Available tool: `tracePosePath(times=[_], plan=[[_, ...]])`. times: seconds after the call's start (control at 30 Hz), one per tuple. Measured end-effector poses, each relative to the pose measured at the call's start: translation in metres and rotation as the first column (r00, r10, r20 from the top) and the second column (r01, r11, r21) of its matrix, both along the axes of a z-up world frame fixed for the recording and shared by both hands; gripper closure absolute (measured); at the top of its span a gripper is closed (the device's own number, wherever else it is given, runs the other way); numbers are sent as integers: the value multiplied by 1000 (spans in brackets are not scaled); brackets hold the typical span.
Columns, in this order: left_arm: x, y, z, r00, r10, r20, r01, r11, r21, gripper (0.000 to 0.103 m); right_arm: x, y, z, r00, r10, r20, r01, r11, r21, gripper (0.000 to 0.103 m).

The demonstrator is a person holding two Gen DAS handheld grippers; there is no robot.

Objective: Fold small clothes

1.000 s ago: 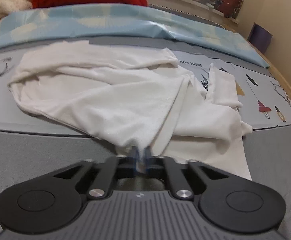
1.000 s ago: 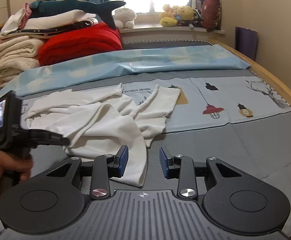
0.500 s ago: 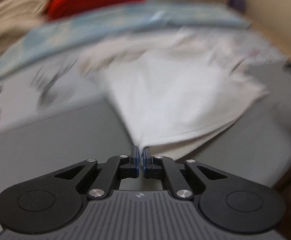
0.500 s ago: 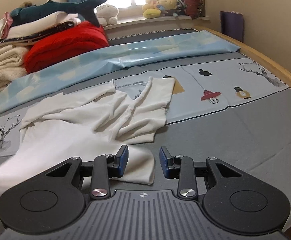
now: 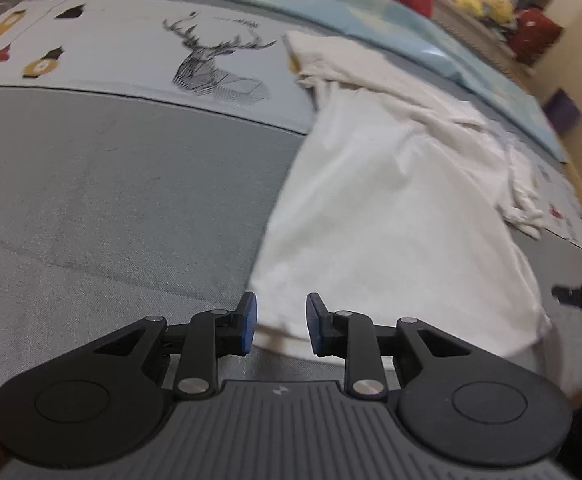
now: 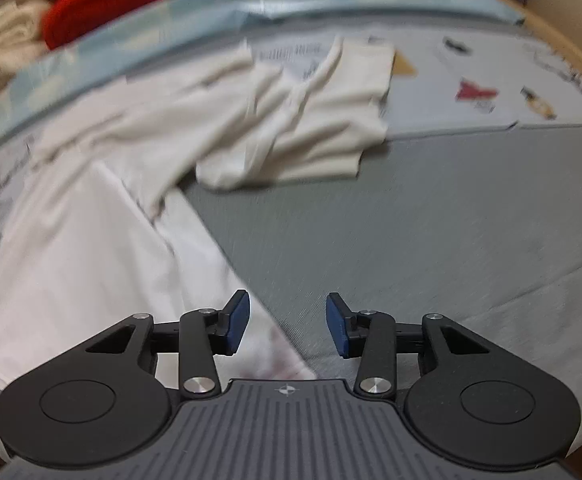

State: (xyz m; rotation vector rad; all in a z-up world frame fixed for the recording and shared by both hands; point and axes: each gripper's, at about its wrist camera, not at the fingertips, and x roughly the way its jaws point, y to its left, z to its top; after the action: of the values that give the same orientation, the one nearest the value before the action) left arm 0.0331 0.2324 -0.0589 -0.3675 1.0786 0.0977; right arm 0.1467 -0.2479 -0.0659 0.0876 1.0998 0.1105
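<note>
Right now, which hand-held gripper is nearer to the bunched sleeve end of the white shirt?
Right. The right hand-held gripper sits open over the hem, with the bunched sleeve end straight ahead. The left hand-held gripper sits open at the opposite hem corner, farther away.

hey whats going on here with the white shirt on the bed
A person with a handheld claw in each hand is folding a white garment on a grey bed cover. Right now neither claw grips it: the left claw is open over the garment's near edge, and the right claw is open at its other near corner. The near part lies fairly flat; the far part is bunched and wrinkled.
</note>
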Motion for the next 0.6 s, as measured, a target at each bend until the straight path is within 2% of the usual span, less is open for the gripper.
tracePosePath(times=[0.1, 0.13, 0.17, 0.23, 0.27, 0.3, 0.33, 0.37, 0.4, 0.5, 0.57, 0.6], plan=[[17, -7, -10, 998, 13, -55, -10, 999, 53, 58, 6, 13, -23, 995, 30, -99, -33, 999, -29, 58], [24, -8, -15, 997, 17, -69, -12, 997, 75, 57, 6, 18, -33, 989, 41, -143, -50, 997, -61, 58], [28, -11, -19, 996, 17, -87, -9, 996, 92, 56, 6, 22, -39, 986, 53, -159, -67, 994, -86, 58], [38, -13, -32, 990, 28, -135, -12, 993, 120, 55, 2, 30, -40, 987, 99, -130, -115, 987, -114, 56], [40, -13, -37, 987, 34, -157, -14, 992, 125, 55, 0, 32, -40, 984, 133, -122, -147, 983, -109, 68], [42, -15, -41, 984, 33, -175, -11, 992, 126, 56, -1, 33, -39, 981, 154, -115, -166, 981, -105, 87], [44, -18, -44, 981, 23, -191, 1, 992, 125, 58, -2, 32, -37, 981, 164, -106, -174, 980, -100, 99], [46, -22, -46, 979, 4, -202, 22, 992, 124, 72, -3, 28, -31, 986, 145, -83, -153, 984, -95, 98], [46, -27, -47, 978, -26, -207, 52, 991, 122, 93, -4, 19, -23, 993, 106, -46, -110, 990, -85, 98], [42, -47, -35, 981, -121, -155, 136, 987, 90, 95, -10, -19, 15, 991, -42, 126, 48, 998, -45, 99], [35, -65, -15, 978, -198, -60, 201, 979, 40, 95, -20, -35, 30, 975, -69, 209, 102, 984, -147, 99], [30, -74, -7, 971, -238, -24, 239, 971, 33, 96, -24, -42, 31, 975, -67, 213, 110, 975, -194, 99]])
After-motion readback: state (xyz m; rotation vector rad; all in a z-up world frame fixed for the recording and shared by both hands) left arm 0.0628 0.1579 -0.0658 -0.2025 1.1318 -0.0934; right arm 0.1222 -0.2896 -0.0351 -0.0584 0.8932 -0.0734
